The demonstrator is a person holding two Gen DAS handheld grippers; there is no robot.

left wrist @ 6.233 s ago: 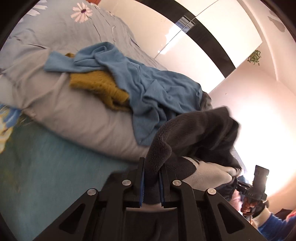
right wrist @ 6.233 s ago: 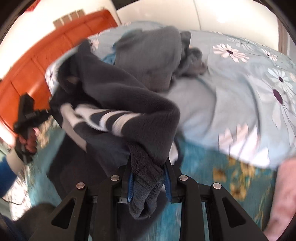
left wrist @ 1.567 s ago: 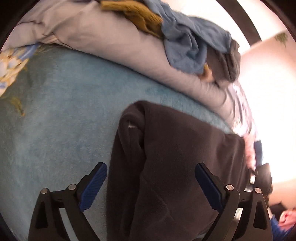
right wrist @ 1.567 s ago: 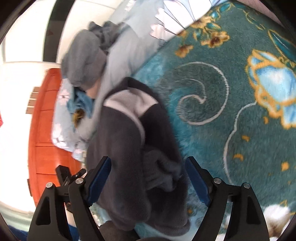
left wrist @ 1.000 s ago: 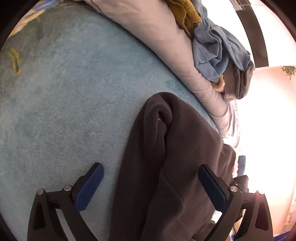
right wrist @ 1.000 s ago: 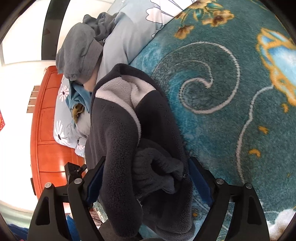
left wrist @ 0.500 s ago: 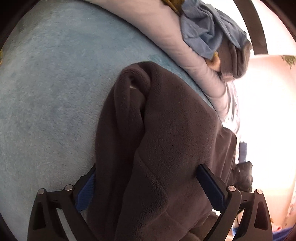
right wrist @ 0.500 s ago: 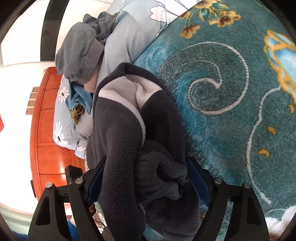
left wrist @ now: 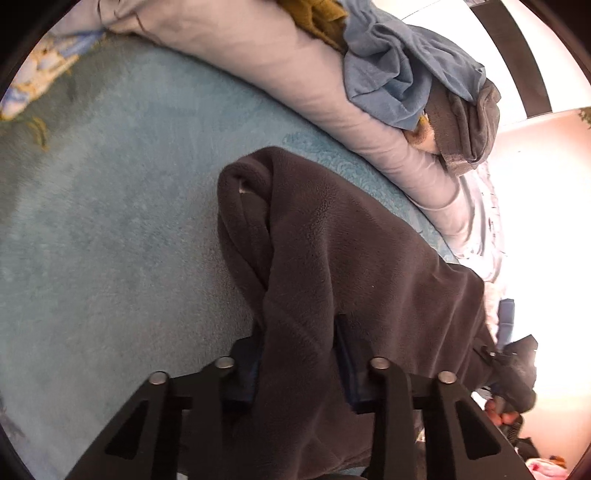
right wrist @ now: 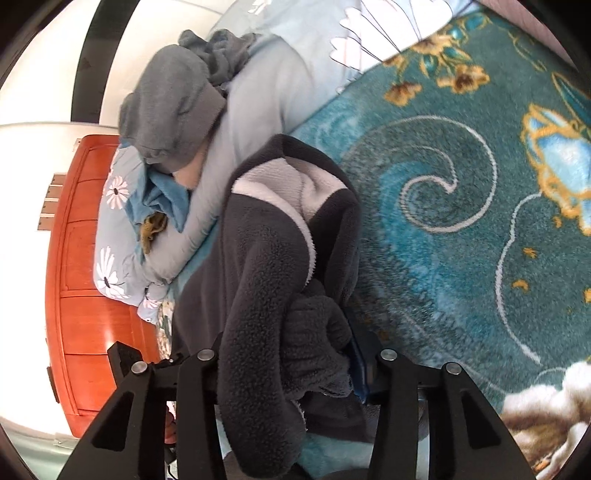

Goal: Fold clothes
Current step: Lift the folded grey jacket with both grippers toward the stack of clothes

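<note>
A dark grey fleece jacket point(left wrist: 351, 251) lies on the teal blanket point(left wrist: 110, 221). Its pale grey inner lining point(right wrist: 273, 184) shows in the right wrist view. My left gripper point(left wrist: 299, 365) is closing, and a thick fold of the jacket's edge fills the gap between its blue pads. My right gripper point(right wrist: 291, 369) is closing too, around a bunched sleeve and hem point(right wrist: 314, 332) of the same jacket, and fleece hides its left pad. Each gripper sits at one end of the jacket. The other hand-held tool shows small at the frame edge point(left wrist: 517, 373).
A rolled pale quilt point(left wrist: 295, 74) runs behind the jacket and carries a blue garment point(left wrist: 399, 74), a mustard knit point(left wrist: 314, 14) and a grey garment point(right wrist: 170, 110). An orange wooden headboard point(right wrist: 81, 277) stands beyond. Patterned teal blanket point(right wrist: 443, 221) spreads to the right.
Both pairs of jaws went from wide apart to narrow, pinching the fleece. Both grippers have risen slightly, and the jacket's near edges now bunch up between the pads.
</note>
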